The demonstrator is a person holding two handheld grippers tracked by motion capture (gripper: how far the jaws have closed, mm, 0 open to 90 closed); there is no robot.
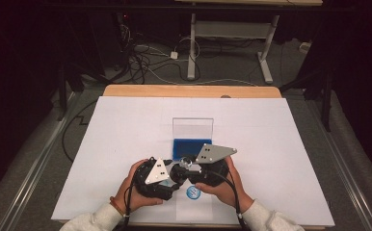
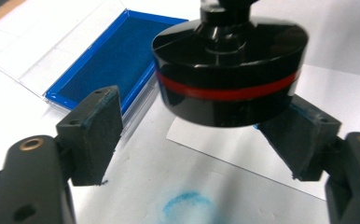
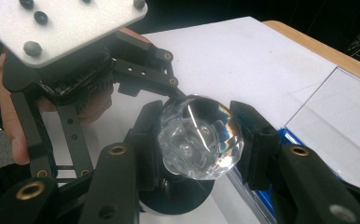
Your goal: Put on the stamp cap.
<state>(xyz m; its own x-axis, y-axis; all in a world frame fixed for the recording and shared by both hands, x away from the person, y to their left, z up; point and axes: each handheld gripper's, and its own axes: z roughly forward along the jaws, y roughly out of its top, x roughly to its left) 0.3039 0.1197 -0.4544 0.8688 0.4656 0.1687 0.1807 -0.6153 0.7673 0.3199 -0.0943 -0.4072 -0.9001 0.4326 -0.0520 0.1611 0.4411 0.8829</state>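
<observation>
table: I'm working over a white-covered table [image 1: 126,144] with a wooden far edge, both hands close in at the near side.

ink pad: blue ink pad [image 2: 108,60] in a clear hinged case with the lid up, lying just beyond the grippers. Flat and light, and I'd guess it skids if bumped.

paper slip: small white paper slip [image 2: 243,154] under the stamp, with a blue round print [image 1: 193,193] on the near sheet. It's flimsy, so it'll lift if the stamp sticks.

stamp: the stamp [image 2: 229,74] has a glossy black round base with a red band and a faceted clear knob [image 3: 197,136] on top. It hangs just above the paper. It looks hard, slick and top-heavy, and the knob could chip.

right gripper [image 3: 197,140]: clamped on the knob, pads on both sides. That's the natural hold, though the facets look slippery.

left gripper [image 2: 206,135]: jaws stand apart either side of the base, not pressing it. The base rim is the steadier grab, I reckon.
</observation>
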